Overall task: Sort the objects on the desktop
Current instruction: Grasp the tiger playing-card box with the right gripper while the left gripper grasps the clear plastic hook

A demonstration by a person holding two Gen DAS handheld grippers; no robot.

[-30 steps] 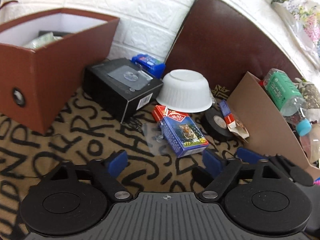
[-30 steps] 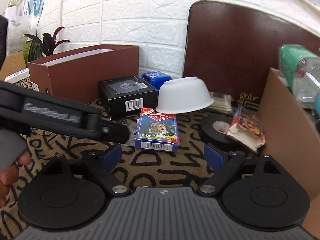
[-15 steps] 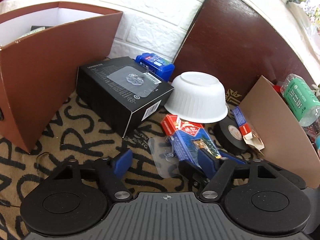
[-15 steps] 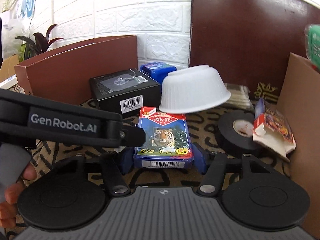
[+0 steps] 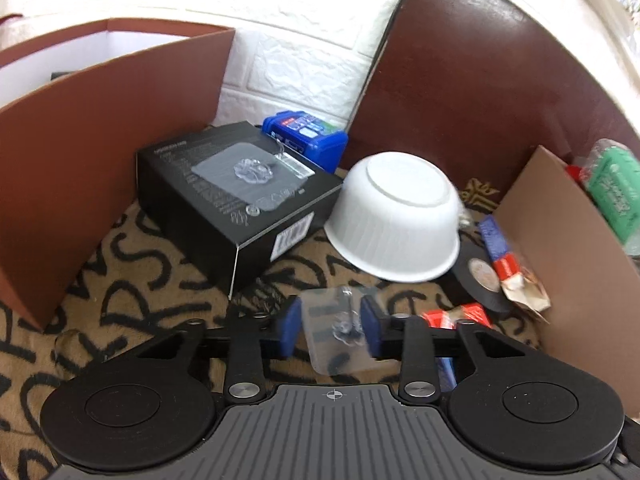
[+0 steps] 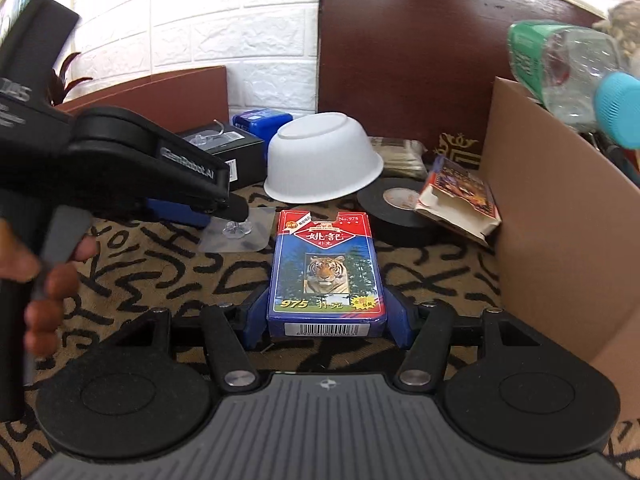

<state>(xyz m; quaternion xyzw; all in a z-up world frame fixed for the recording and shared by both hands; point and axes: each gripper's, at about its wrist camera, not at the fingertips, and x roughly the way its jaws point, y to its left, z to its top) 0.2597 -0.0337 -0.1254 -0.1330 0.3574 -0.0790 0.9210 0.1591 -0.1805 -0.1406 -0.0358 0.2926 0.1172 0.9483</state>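
My right gripper (image 6: 326,316) is shut on a blue card box with a tiger picture (image 6: 326,272), which lies on the patterned cloth. My left gripper (image 5: 330,330) has its blue pads on both sides of a clear plastic adhesive hook (image 5: 344,328); the hook also shows in the right wrist view (image 6: 236,232) under the left gripper's tip. An upturned white bowl (image 5: 396,216) (image 6: 322,168) sits just behind. A black box (image 5: 236,196) carries another clear hook on top.
A tall brown box (image 5: 80,152) stands at the left, a cardboard box (image 6: 560,216) with a bottle (image 6: 560,64) at the right. A black tape roll (image 6: 394,204), a torn packet (image 6: 460,196) and a blue case (image 5: 308,136) lie nearby. A dark board (image 5: 472,92) leans on the wall.
Both grippers moved forward and closed: the right one onto the tiger card box, the left one around the clear hook.
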